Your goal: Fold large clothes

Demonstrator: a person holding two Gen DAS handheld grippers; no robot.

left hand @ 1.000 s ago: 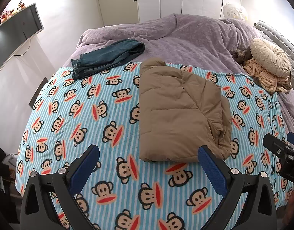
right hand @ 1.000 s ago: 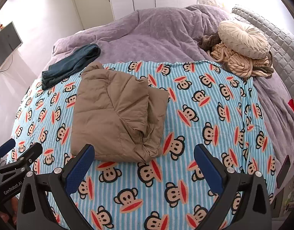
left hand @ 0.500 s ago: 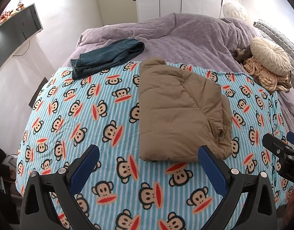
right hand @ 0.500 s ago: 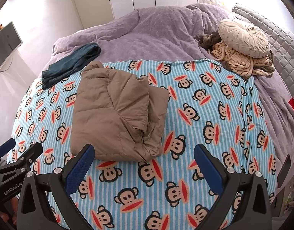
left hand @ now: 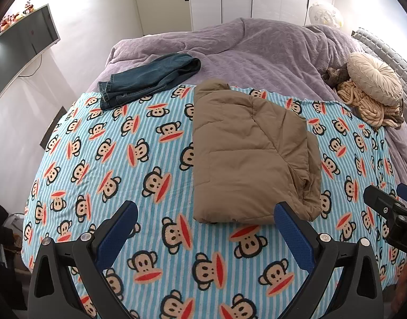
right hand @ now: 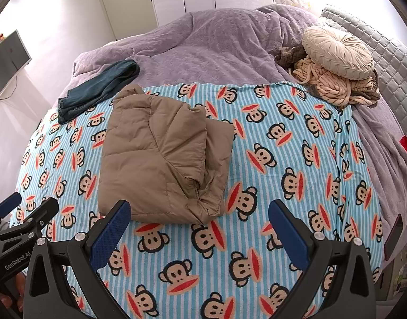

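Progress: we judge the tan padded jacket (left hand: pixel 251 154) already folded into a compact bundle; only a lumpy corner at its near right edge looks loose.
Jacket place: it lies on the monkey-print blanket (left hand: pixel 139 164) on the bed, at about 12 o'clock from our left gripper (left hand: pixel 206 228) and 11 o'clock from our right gripper (right hand: pixel 198 226).
Jaws: on both grippers we hold them spread wide, pinching nothing, above the blanket just short of the jacket.
Left to do: perhaps tidy that corner; the blue jeans (left hand: pixel 147 79) at 11 o'clock look only loosely folded, and we guess they come next.
Around: purple duvet (right hand: pixel 216 45) at the far side; a round cream cushion (right hand: pixel 339 50) on a knitted heap (right hand: pixel 328 85) at 2 o'clock.
In the way: nothing between us and either garment.
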